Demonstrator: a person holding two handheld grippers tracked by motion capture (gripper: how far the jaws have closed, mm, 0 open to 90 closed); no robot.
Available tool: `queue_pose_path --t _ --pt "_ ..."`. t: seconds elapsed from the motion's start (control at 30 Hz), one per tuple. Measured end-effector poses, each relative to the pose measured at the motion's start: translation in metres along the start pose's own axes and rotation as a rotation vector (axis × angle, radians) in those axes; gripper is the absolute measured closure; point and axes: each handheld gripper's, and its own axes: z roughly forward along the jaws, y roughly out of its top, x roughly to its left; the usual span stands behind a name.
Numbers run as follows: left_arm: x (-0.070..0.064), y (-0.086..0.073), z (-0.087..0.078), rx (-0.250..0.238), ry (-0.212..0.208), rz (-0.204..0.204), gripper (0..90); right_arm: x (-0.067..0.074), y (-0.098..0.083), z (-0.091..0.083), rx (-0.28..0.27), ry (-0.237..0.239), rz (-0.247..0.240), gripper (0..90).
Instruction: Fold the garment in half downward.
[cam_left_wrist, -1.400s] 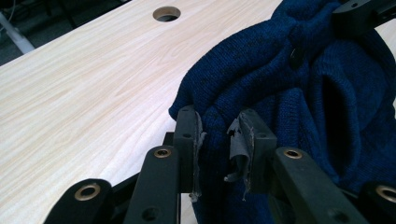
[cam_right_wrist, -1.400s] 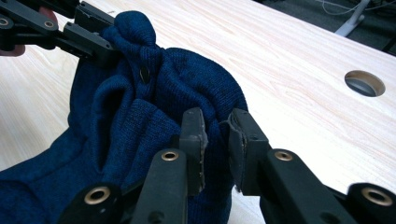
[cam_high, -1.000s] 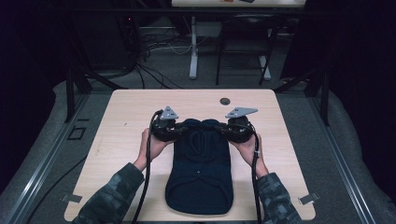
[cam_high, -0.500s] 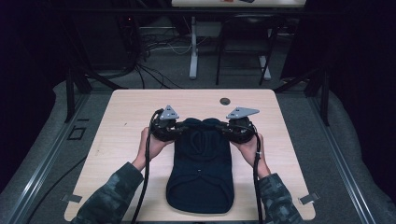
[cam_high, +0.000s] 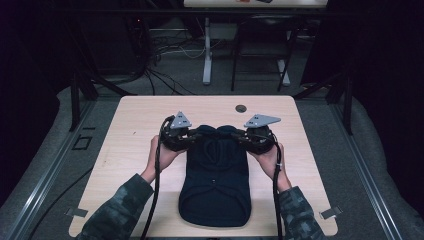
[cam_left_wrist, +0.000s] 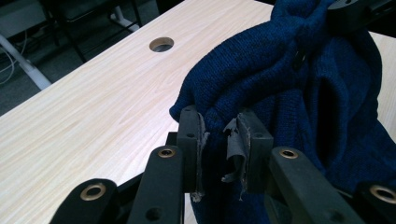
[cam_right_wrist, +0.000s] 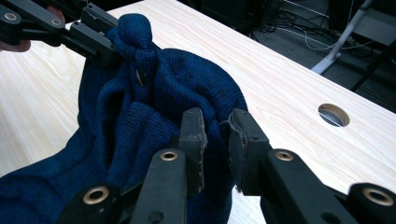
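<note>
A: Navy knit garment lies mid-table, far edge bunched and lifted betw. both grippers.

B: Left gripper and right gripper, jaws narrow, each pinching a fold. Best keep hands level w/ even tension, so neither slips.

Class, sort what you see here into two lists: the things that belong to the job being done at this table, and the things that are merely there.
In the job:
- dark blue knitted garment
- left gripper, shut on a bunch of the knit
- right gripper, shut on another bunch
- table it lies on

Merely there:
- cable hole in the tabletop
- white desk leg beyond
- floor cables
</note>
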Motion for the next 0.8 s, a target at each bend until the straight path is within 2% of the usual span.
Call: queue_pose_path --t 0.23,0.4,0.57,0.8 --pt "-0.002 0.002 -0.003 -0.017 0.018 0.019 75.9 0.001 0.001 -0.003 0.000 0.008 -0.005 75.3" --pt "-0.005 0.002 -0.005 -0.043 0.022 0.058 76.5 0.000 0.001 -0.003 0.020 0.006 -0.005 73.8" --pt "-0.007 0.004 -0.006 -0.058 0.033 0.079 76.7 -0.001 0.000 -0.004 0.018 0.003 0.002 73.2" --pt "-0.011 0.005 -0.008 -0.073 0.030 0.102 77.1 -0.002 -0.001 -0.005 0.030 0.006 0.011 71.4"
